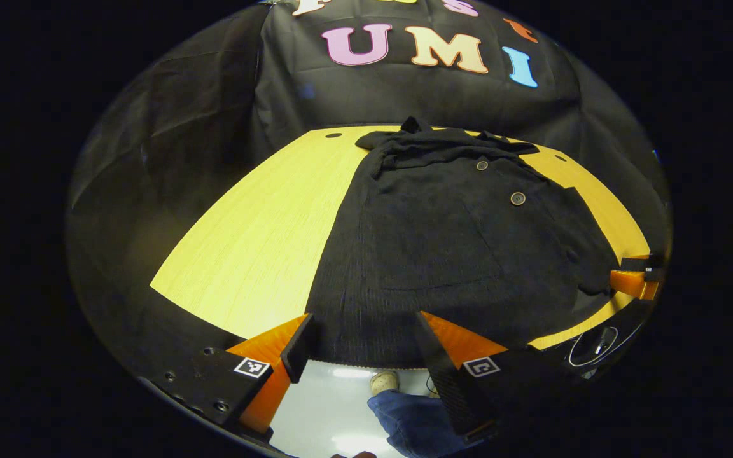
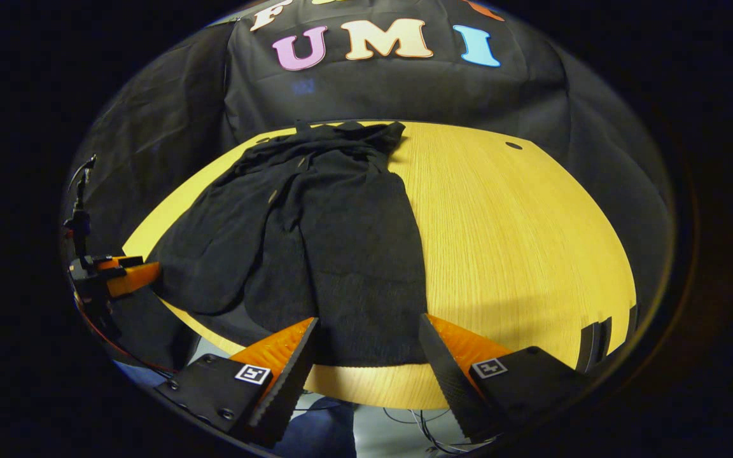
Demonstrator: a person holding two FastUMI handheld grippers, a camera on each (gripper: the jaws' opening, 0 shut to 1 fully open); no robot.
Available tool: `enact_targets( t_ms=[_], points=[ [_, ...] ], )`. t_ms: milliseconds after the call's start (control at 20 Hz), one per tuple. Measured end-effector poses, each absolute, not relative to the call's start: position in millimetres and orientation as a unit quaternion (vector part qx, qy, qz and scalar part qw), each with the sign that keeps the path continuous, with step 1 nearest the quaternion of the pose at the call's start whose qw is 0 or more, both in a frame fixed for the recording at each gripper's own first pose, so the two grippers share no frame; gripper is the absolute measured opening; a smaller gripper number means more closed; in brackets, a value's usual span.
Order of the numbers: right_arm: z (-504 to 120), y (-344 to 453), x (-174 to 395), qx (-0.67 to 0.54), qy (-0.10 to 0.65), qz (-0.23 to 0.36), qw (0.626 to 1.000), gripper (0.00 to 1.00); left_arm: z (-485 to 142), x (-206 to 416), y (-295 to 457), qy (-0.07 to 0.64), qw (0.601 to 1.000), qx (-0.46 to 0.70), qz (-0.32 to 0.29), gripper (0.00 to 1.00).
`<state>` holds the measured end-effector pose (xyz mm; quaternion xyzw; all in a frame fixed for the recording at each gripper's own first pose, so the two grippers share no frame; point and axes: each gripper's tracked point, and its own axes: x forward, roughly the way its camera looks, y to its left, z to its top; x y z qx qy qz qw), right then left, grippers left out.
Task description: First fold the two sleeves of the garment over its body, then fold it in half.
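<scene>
Both tools, left & right, wide open, empty, above garment hem.

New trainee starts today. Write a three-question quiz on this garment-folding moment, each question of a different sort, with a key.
1. True or false: the left gripper is shut on the garment.
2. Multiple choice: the garment lies on A) the floor, B) the wooden table, C) a chair.
3. Fill in: in the right gripper view, the right gripper hangs with its jaws apart over the garment's near ____.

Key: 1 false, its jaws stand apart at the near hem; 2 B; 3 hem.
</scene>
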<state>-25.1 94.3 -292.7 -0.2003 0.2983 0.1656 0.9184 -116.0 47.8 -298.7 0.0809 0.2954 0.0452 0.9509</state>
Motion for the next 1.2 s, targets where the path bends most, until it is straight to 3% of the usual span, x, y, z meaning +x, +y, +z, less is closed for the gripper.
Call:
enact_targets(
  t_ms=[50,150,450,550,650,800,850,950,1000,1050,1200],
  points=[
    [-296.2,93.3,-24.5,-0.207,0.300,0.163,0.917,0.94,-298.7,-115.2,47.2,0.292,0.952,0.078,0.046,0.94],
    [-297.3,92.7,-24.8,-0.214,0.293,0.164,0.917,0.98,-299.8,-113.5,46.4,0.288,0.954,0.068,0.048,0.94],
    [-302.5,91.6,-24.4,-0.199,0.274,0.170,0.925,0.95,-303.6,-113.6,44.1,0.287,0.955,0.055,0.051,0.93],
    [-305.7,98.1,-28.4,-0.198,0.273,0.181,0.924,0.82,-304.9,-113.3,39.7,0.288,0.955,0.055,0.046,0.87],
    [-306.7,100.6,-30.7,-0.198,0.269,0.189,0.923,0.59,-307.5,-115.0,32.5,0.292,0.954,0.061,0.030,0.78],
    [-312.7,104.7,-33.5,-0.175,0.276,0.202,0.923,0.45,-308.8,-116.8,23.0,0.301,0.951,0.066,0.003,0.55],
    [-312.7,106.2,-33.6,-0.167,0.278,0.204,0.924,0.24,-309.6,-117.0,22.5,0.305,0.950,0.062,-0.001,0.50],
    [-311.7,108.2,-34.6,-0.166,0.285,0.207,0.921,0.17,-309.5,-116.3,18.3,0.310,0.949,0.055,0.001,0.27],
    [-312.2,107.6,-34.3,-0.168,0.288,0.205,0.920,0.17,-310.0,-118.1,18.3,0.311,0.949,0.055,0.005,0.10],
    [-311.8,108.0,-34.5,-0.170,0.290,0.204,0.919,0.10,-311.0,-117.3,16.2,0.314,0.948,0.060,0.007,0.05],
    [-310.5,110.6,-35.2,-0.169,0.299,0.206,0.916,0.10,-311.5,-115.7,12.7,0.327,0.942,0.075,0.004,0.00]
  ],
)
